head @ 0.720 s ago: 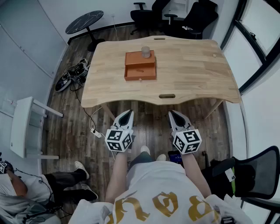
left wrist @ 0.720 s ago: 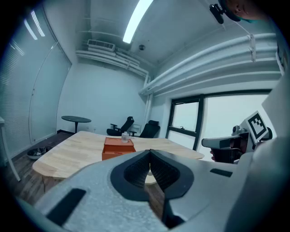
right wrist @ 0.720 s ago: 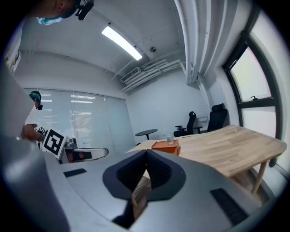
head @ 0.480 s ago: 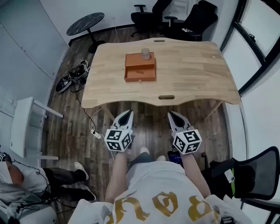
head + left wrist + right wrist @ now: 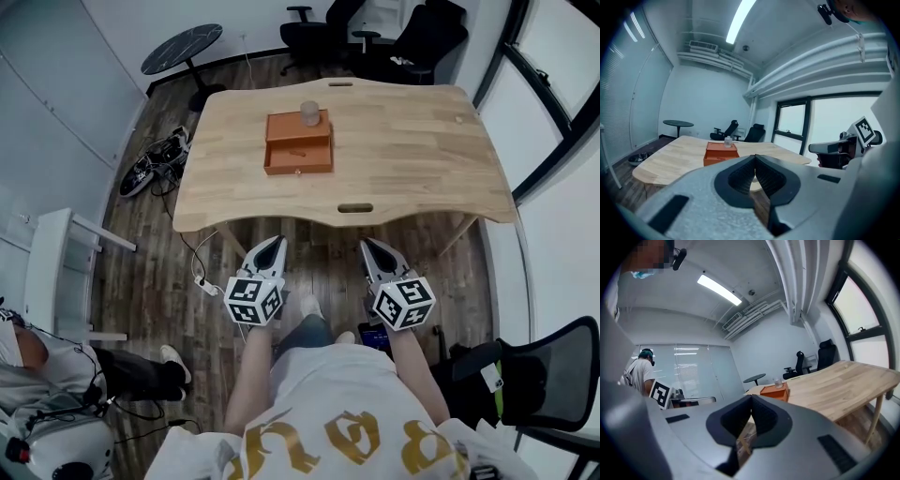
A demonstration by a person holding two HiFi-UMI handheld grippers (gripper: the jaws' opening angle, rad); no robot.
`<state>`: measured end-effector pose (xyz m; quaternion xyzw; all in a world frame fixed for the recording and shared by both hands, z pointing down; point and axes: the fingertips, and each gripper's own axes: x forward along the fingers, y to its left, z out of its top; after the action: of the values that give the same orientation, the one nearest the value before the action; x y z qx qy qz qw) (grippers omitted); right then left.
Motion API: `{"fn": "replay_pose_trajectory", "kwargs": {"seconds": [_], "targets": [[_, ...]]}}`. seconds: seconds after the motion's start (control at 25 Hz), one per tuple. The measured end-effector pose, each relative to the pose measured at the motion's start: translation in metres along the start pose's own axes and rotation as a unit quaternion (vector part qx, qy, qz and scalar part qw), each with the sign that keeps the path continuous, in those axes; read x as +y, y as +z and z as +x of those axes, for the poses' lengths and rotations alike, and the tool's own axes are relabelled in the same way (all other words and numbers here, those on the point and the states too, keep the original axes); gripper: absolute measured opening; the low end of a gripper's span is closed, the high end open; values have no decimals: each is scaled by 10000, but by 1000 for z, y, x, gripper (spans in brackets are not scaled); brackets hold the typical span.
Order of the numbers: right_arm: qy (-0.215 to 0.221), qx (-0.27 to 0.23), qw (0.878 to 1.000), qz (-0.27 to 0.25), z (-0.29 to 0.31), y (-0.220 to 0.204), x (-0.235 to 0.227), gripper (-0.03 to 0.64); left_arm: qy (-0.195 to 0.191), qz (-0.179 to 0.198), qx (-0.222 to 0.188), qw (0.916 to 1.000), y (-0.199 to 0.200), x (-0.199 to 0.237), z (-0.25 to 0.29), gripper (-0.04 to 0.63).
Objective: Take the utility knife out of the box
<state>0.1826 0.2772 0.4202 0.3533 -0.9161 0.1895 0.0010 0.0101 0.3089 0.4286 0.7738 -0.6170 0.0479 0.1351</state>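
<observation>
An orange box stands on the wooden table, left of its middle, with its near part open like a tray. A small dark shape lies in that tray; I cannot tell whether it is the utility knife. A clear cup sits on the box's far end. My left gripper and right gripper hover side by side before the table's near edge, well short of the box, both shut and empty. The box shows beyond the left gripper. It also appears as the box beyond the right gripper.
Black office chairs stand past the table's far edge, and a round black side table is at far left. Cables and shoes lie on the floor left of the table. A white stand and another person are at lower left.
Both grippers hold their place before the table's near edge, still shut. The person at lower left has shifted lower in the picture.
</observation>
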Motion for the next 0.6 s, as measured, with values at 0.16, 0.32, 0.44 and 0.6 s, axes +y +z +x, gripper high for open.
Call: {"fn": "replay_pose_trajectory", "kwargs": {"seconds": [0.16, 0.32, 0.44, 0.6], "targets": [[-67, -86, 9999, -26, 14, 6, -15, 11, 1, 6, -7, 10000, 1, 8, 16, 9], [-101, -121, 9998, -84, 42, 16, -34, 11, 12, -130, -70, 9999, 4, 27, 45, 9], [-166, -93, 9998, -89, 71, 22, -53, 11, -104, -145, -47, 9998, 6, 38, 79, 9], [-332, -132, 9993, -124, 120, 41, -84, 11, -216, -116, -23, 9997, 22, 66, 131, 9]]}}
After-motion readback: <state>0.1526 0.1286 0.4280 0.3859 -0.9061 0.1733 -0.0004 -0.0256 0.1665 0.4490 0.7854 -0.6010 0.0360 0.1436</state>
